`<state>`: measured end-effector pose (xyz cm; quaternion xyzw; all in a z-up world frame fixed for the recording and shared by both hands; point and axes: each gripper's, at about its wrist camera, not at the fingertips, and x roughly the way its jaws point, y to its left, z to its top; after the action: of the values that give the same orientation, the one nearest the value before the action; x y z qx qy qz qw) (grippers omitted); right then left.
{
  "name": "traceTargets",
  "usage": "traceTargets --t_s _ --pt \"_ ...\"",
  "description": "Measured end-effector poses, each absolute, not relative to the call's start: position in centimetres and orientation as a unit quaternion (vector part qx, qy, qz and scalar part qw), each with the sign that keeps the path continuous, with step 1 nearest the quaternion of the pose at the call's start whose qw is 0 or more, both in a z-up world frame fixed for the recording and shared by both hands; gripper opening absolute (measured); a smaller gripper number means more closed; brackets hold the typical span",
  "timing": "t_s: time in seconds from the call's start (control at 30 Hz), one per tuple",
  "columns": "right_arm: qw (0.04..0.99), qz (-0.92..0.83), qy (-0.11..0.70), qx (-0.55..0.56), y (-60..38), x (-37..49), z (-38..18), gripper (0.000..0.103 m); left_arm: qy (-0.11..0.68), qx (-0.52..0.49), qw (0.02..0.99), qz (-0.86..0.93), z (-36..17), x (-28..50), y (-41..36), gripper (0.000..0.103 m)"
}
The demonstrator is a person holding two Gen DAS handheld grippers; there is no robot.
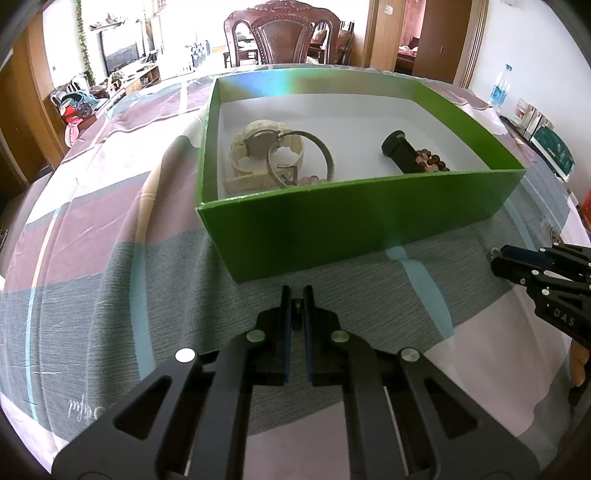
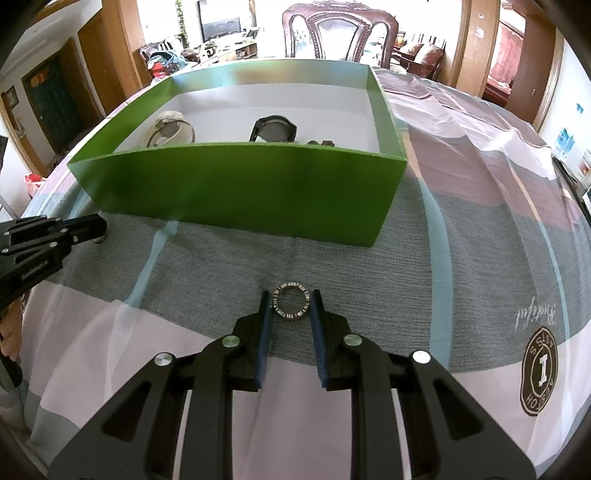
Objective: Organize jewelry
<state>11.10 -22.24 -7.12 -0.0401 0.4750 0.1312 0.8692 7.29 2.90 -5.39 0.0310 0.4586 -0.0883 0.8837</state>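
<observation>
A green box with a white floor stands on the table. In it lie a cream watch, a metal bangle, a black watch and beads. My left gripper is shut on a small ring just in front of the box. My right gripper has its jaws closed against a silver ring that lies on the cloth. The box also shows in the right wrist view. The right gripper shows at the right edge of the left wrist view; the left gripper at the left of the right wrist view.
A striped grey, pink and white tablecloth covers the table. A carved wooden chair stands behind the table. A water bottle and packets stand at the far right.
</observation>
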Motion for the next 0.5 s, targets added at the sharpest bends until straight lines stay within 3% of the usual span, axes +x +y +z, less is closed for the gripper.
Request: traceTargets --t_s 0.27,0.5 --pt "0.874 0.131 0.467 -0.033 -22.5 10.9 -6.8 0.021 0.452 0.030 0.887 -0.091 -4.7 6.9 2.8 0.006" --pt "0.886 0.145 0.441 -0.004 -23.2 10.4 -3.6 0.021 0.422 0.020 0.900 -0.108 -1.0 6.0 2.6 0.006"
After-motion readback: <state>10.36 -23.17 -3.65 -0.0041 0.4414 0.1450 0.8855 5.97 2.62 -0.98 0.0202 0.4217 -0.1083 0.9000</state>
